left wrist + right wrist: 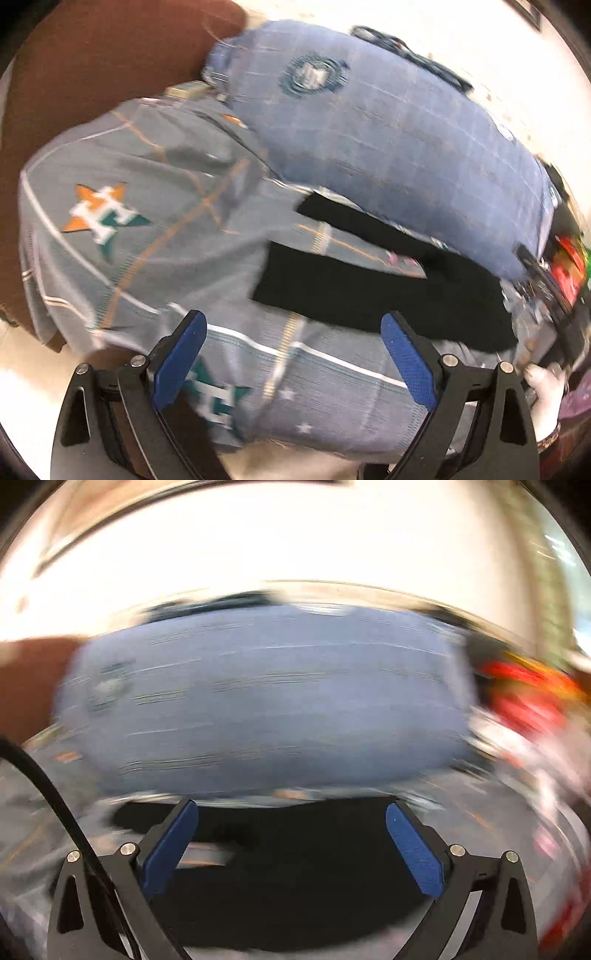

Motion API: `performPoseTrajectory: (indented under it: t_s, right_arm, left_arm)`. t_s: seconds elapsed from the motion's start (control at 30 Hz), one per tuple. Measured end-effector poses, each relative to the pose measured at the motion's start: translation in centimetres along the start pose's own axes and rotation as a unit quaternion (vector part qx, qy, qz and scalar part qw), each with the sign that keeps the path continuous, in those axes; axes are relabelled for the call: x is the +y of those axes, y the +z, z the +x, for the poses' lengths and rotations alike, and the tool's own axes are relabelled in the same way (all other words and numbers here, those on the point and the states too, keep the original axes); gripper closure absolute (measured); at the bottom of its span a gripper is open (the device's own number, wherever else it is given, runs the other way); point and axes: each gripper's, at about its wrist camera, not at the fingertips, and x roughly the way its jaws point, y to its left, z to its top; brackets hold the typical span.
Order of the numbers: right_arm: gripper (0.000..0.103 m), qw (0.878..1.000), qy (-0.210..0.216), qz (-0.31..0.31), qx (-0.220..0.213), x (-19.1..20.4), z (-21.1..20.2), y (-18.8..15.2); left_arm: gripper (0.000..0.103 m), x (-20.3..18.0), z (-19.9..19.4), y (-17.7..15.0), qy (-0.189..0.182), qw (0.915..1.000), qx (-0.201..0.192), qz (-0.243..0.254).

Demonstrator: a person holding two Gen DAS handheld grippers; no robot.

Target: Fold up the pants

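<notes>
Black pants (373, 288) lie flat on a grey bedsheet (147, 258) with star logos, both legs pointing left and a strip of sheet showing between them. My left gripper (295, 343) hovers above the sheet in front of the pants, open, blue pads empty. In the blurred right wrist view the black pants (295, 867) spread below and between the fingers. My right gripper (291, 830) stands wide open above them with nothing in its grip.
A big blue checked pillow (388, 122) lies behind the pants. A brown headboard (92, 55) stands at the far left. Dark and red clutter (565, 266) sits at the right edge of the bed. A gloved hand (543, 387) shows at the lower right.
</notes>
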Motion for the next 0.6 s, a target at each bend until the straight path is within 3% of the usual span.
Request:
performPoseTrajectory:
  t_s: [0.1, 0.17, 0.3, 0.47, 0.5, 0.6]
  right_arm:
    - [0.000, 0.995, 0.087, -0.041, 0.032, 7.2, 2.2, 1.2]
    - [0.000, 0.989, 0.117, -0.067, 0.066, 11.1, 3.4, 1.2]
    - [0.000, 0.988, 0.100, -0.099, 0.067, 15.2, 3.3, 1.0]
    - [0.000, 0.993, 0.016, -0.115, 0.031, 17.2, 3.1, 1.7]
    - [0.000, 0.992, 0.010, -0.122, 0.044, 17.6, 3.7, 1.8]
    - [0.001, 0.983, 0.047, -0.123, 0.125, 18.4, 7.0, 1.0]
  left_arm:
    - [0.008, 2.6, -0.8, 0.7, 0.011, 0.9996, -0.018, -0.018]
    - [0.008, 3.9, -1.1, 1.1, 0.019, 0.9993, -0.027, -0.020]
    - [0.008, 6.5, -1.3, 1.8, 0.034, 0.9981, -0.045, -0.025]
    - [0.008, 9.0, -0.5, 2.0, 0.035, 0.9977, -0.037, -0.044]
    - [0.008, 9.4, -0.3, 2.0, 0.036, 0.9975, -0.034, -0.050]
    - [0.008, 10.3, 0.3, 1.7, 0.036, 0.9967, -0.026, -0.067]
